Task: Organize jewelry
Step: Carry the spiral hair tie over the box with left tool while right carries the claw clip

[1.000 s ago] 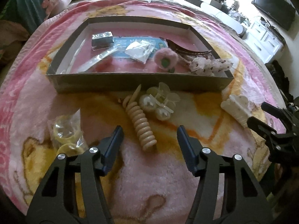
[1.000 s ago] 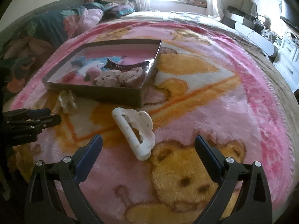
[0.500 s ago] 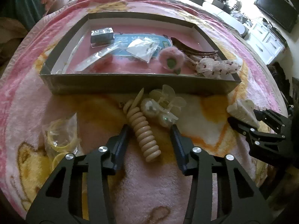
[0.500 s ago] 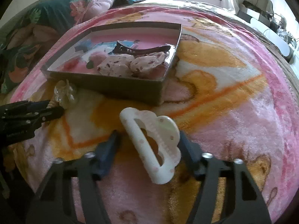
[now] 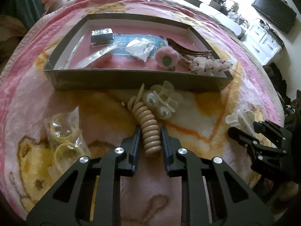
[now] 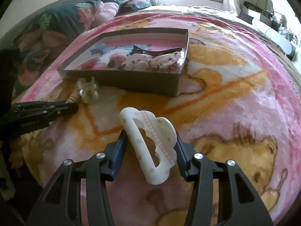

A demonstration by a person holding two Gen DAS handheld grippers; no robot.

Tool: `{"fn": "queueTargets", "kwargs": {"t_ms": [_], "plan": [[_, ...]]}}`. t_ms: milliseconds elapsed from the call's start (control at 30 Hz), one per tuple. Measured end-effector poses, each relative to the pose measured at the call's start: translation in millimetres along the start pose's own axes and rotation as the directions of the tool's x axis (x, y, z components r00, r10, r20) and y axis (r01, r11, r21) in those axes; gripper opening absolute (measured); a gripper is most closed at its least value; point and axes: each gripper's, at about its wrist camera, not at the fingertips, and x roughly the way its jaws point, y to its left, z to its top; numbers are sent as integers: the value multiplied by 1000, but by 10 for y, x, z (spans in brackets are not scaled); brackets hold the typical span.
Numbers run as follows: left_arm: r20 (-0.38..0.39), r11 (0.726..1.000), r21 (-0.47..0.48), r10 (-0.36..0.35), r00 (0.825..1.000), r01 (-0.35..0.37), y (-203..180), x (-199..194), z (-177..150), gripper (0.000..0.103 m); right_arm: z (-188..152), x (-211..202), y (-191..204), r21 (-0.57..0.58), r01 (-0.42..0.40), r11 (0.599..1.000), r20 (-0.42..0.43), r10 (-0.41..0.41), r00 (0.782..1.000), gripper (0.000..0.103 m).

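Observation:
My left gripper (image 5: 150,134) is shut on the near end of a beige ribbed hair clip (image 5: 148,130) lying on the blanket. A clear pearl claw clip (image 5: 163,101) touches its far end. My right gripper (image 6: 150,141) is shut on a white cloud-shaped claw clip (image 6: 150,143), also seen in the left wrist view (image 5: 240,119). Just beyond both stands a shallow grey box (image 5: 131,80) with a pink floor, also in the right wrist view (image 6: 135,81). It holds a pink pompom (image 5: 166,58), a speckled clip (image 5: 208,66), a dark barrette and small packets.
A plastic bag of yellow rings (image 5: 64,137) lies left of my left gripper. Everything rests on a pink and yellow plush blanket (image 6: 235,98) on a bed. Pillows lie at the far left, white drawers and a TV at the far right.
Both grippers moved forward and down and closed: the left around the beige ribbed clip, the right around the white cloud clip. The items on the blanket have not shifted.

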Motion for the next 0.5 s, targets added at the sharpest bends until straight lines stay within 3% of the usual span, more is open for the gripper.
{"fn": "queueTargets", "kwargs": {"t_ms": [500], "plan": [[85,999,47,-14,996,10,0,-506,-149,11,-29,-500,315,-13,-20,1000,83,21,996,44]]}}
